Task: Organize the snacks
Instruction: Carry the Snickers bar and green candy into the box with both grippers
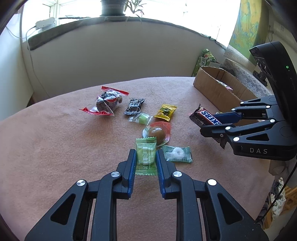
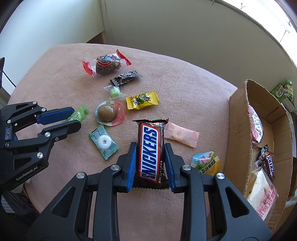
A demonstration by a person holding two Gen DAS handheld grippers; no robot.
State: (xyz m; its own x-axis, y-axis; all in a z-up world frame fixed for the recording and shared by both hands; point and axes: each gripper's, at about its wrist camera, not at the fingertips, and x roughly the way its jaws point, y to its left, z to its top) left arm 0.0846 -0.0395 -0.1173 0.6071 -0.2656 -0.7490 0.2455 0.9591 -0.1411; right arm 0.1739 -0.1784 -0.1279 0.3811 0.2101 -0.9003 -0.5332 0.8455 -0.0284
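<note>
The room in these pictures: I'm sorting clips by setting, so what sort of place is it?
Probably a lived-in room at home, not a lab. A potted plant stands on a sunny window ledge, a pink blanket covers the table under loose sweets, and a torn cardboard box holds snacks.

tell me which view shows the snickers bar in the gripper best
The right wrist view. The Snickers bar sits centred there, label facing the camera, clamped between the right gripper pads. The left wrist view shows the same bar only from the side, at the right of the picture, partly hidden by that gripper's fingers.
</note>
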